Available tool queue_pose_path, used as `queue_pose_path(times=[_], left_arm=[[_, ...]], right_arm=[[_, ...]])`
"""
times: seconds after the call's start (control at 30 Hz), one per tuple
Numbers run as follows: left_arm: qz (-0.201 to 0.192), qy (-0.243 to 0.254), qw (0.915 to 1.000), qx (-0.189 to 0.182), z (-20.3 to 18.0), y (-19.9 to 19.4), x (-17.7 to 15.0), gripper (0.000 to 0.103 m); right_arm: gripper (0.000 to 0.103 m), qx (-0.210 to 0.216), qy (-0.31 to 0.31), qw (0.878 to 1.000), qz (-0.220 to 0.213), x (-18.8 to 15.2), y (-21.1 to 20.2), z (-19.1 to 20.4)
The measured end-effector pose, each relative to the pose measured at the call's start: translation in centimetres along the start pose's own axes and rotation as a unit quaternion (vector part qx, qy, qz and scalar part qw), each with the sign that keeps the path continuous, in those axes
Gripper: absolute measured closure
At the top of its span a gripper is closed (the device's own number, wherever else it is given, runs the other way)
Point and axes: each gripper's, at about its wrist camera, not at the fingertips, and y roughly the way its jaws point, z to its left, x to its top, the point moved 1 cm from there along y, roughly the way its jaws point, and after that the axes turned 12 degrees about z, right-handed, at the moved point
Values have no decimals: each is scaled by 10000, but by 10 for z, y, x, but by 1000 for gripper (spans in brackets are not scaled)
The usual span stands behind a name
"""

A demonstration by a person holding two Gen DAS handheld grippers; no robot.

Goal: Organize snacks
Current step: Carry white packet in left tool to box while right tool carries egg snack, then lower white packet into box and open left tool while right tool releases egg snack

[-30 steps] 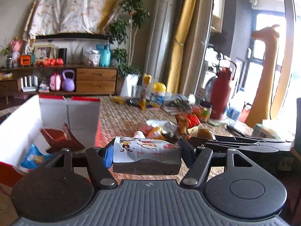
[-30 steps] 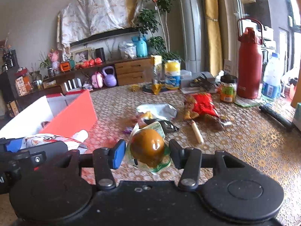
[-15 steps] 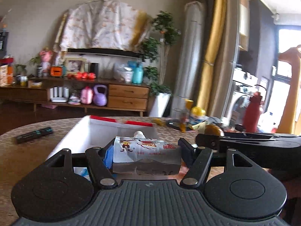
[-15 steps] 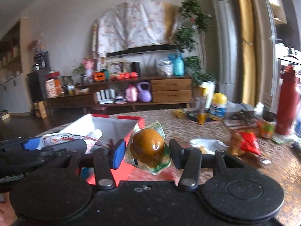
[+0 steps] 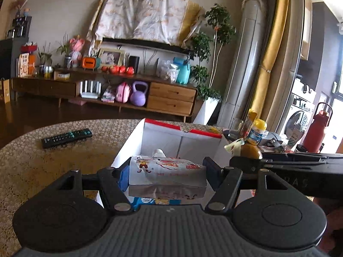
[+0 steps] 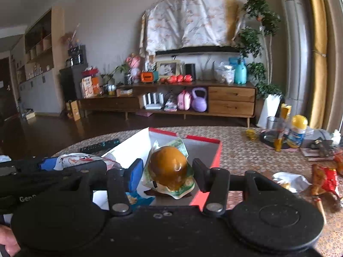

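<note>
Left tongs clamped on white pouch, right tongs on brown snack, both over box rim

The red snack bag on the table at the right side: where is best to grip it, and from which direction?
Probably at its crumpled upper end, coming from above. The red snack bag lies flat on the table, so only raised folds offer the jaws something to pinch.
</note>
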Motion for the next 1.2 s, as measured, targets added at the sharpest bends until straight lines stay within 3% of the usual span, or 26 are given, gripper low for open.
queue_pose_path(times=[0.4,0.6,0.8,1.2], left_arm=[[652,332,9967,-338,19,46,26,35],[1277,671,9891,-298,18,82,39,35],[1711,887,9810,-241,16,110,45,35],[2047,955,9742,-45,11,134,48,34]], right_arm=[[54,105,-187,9955,919,-9,48,14],[54,111,-321,9902,1353,-16,65,18],[53,-49,-887,9790,1838,-19,80,32],[48,-218,-1192,9726,1986,-15,86,37]])
